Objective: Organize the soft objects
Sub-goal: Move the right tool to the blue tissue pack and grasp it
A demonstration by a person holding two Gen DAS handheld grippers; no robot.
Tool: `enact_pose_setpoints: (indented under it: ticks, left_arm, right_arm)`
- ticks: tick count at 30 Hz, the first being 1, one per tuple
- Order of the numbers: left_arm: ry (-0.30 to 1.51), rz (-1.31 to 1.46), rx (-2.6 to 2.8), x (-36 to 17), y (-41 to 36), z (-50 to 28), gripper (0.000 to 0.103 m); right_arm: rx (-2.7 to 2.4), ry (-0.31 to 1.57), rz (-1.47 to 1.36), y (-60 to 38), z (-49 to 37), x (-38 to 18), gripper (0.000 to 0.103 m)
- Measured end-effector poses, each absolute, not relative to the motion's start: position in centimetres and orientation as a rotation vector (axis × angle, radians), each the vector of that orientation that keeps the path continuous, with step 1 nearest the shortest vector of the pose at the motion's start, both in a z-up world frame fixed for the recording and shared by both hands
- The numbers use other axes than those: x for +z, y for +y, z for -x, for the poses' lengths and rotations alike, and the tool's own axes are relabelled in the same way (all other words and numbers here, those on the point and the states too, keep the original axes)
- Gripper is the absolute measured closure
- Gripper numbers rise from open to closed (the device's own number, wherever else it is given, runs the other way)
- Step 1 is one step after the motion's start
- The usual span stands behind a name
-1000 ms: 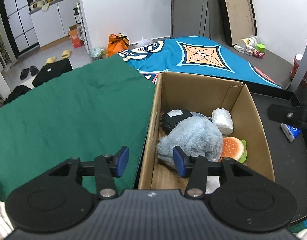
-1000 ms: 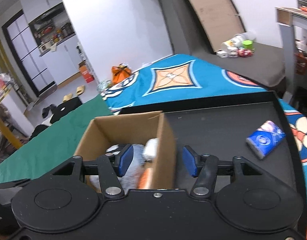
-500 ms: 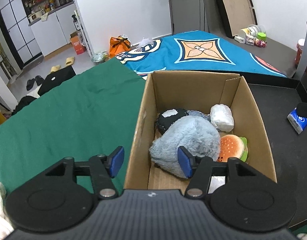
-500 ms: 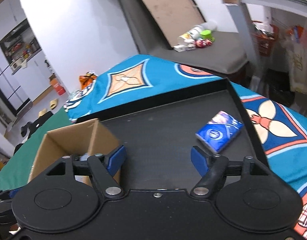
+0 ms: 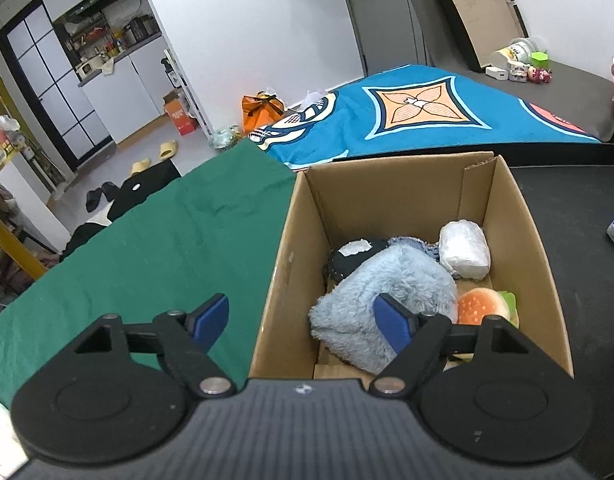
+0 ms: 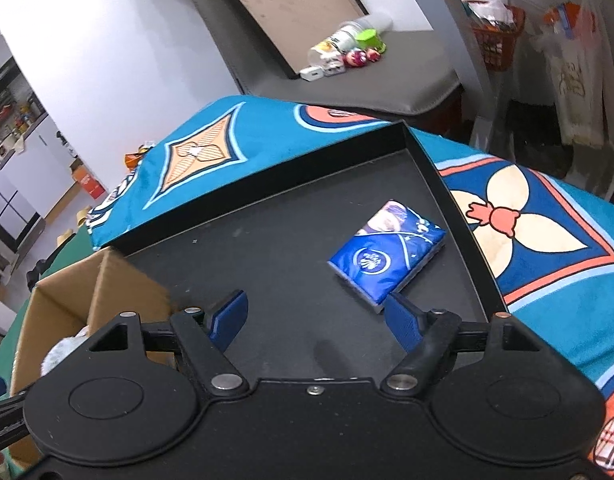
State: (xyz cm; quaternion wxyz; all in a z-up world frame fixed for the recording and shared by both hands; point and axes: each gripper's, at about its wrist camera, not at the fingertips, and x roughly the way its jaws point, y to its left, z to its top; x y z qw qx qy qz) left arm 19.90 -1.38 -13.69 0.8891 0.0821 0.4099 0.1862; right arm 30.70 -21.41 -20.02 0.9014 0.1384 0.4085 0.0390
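One cardboard box [image 5: 419,196] sits ahead of the left gripper [image 5: 303,318], whose jaws gape empty; its right finger overlaps one blue plush [image 5: 383,292], beside one burger toy [image 5: 485,306]. One tissue pack [image 6: 387,258] lies just ahead of the spread, empty right gripper [image 6: 317,316].

Far to my left I saw yellow slippers [image 5: 165,149] on the kitchen floor, with an orange bag [image 5: 263,108] against the white wall. A green cloth [image 5: 155,248] lay near me, a patterned blue blanket [image 5: 423,116] beyond it, and bottles and small toys [image 6: 347,50] sat far off on the grey mat.
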Motion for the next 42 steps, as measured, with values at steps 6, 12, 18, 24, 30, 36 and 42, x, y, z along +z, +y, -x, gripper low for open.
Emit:
enact_pose_setpoints:
  ticks: [6,12,18,24,30,36,42]
  left_arm:
    - [0.852,-0.199,0.390,-13.8,-1.8,-20.4,0.024]
    - [0.854,-0.203,0.390,-13.9,-1.7,-20.7,0.023]
    - [0.857,-0.197,0.383,-13.9,-1.6,-20.9,0.023]
    - [0.859,-0.187,0.377,-13.9,-1.4,-20.8,0.023]
    - [0.862,-0.174,0.366,-13.8,-1.2,-20.6,0.023]
    - [0.852,-0.153,0.354,-13.4,-0.9,-20.1,0.023]
    - [0.867,-0.122,0.326,-13.2,-0.6,-19.6,0.023]
  right_arm:
    - [0.060,0.856,-0.297,-22.5,-32.6,-21.4,0.028]
    - [0.052,0.863,-0.290,-22.9,-34.3,-22.1,0.026]
    - [0.051,0.864,-0.255,-22.3,-35.8,-22.4,0.023]
    - [-0.009,0.883,-0.085,-20.5,-36.2,-23.1,0.025]
    - [-0.084,0.882,-0.004,-20.5,-35.2,-23.0,0.051]
    - [-0.068,0.896,-0.046,-21.0,-33.9,-22.6,0.053]
    - [-0.060,0.870,-0.066,-20.9,-32.1,-21.1,0.053]
